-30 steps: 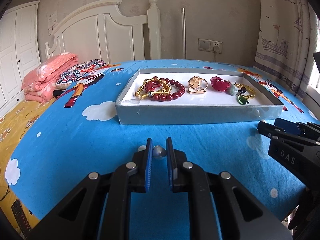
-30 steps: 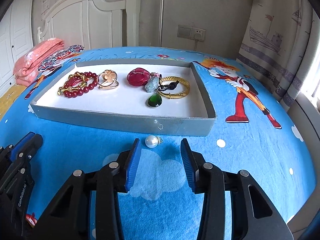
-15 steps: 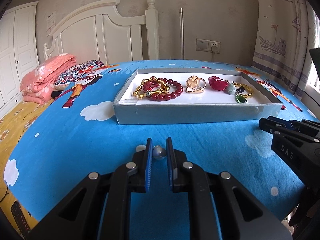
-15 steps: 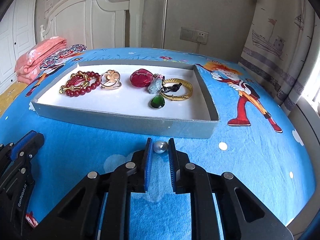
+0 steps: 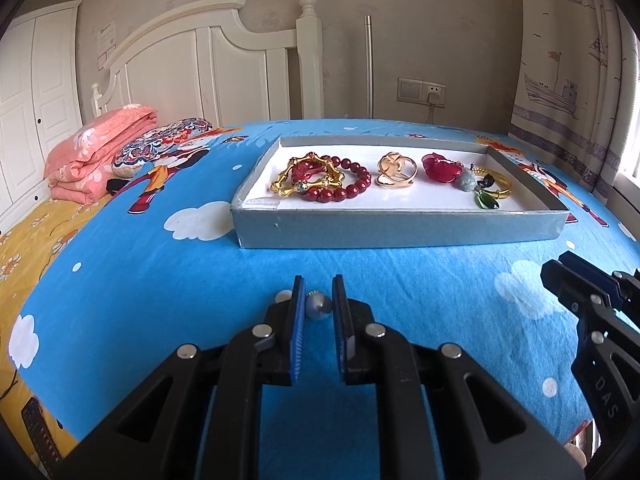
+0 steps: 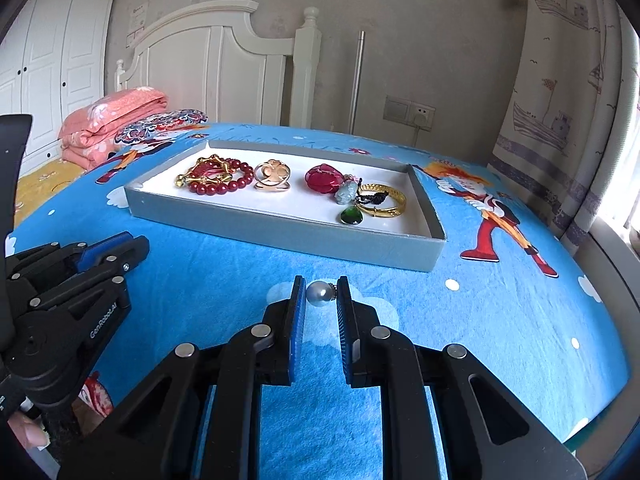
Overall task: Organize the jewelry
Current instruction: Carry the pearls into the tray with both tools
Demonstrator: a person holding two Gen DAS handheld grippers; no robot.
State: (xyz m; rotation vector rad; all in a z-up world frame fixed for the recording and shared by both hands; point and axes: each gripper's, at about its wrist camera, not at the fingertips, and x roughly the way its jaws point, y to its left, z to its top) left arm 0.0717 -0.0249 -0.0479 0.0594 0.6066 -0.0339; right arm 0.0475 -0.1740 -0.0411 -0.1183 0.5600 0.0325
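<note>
My left gripper [image 5: 318, 300] is shut on a grey pearl earring [image 5: 319, 306], held above the blue bedspread. My right gripper [image 6: 321, 294] is shut on a second pearl earring [image 6: 320, 292], also lifted off the bed. Ahead of both stands a grey tray [image 5: 400, 226] with a white floor. It holds a red bead bracelet with a gold bangle [image 5: 320, 178], a gold ring piece [image 5: 397, 169], a red stone [image 5: 442, 167], a gold bangle [image 5: 498, 184] and a green drop pendant [image 5: 486, 201]. The tray also shows in the right wrist view [image 6: 280, 228].
A folded pink blanket [image 5: 96, 152] and a patterned pillow [image 5: 160, 146] lie at the bed's far left by the white headboard [image 5: 224, 68]. A curtain [image 5: 572, 52] hangs at the right. The bed's right edge [image 6: 600, 380] is close.
My right gripper closed on the pearl earring on the bedspread and lifted it. Both grippers have risen and pulled back a little from the tray.
</note>
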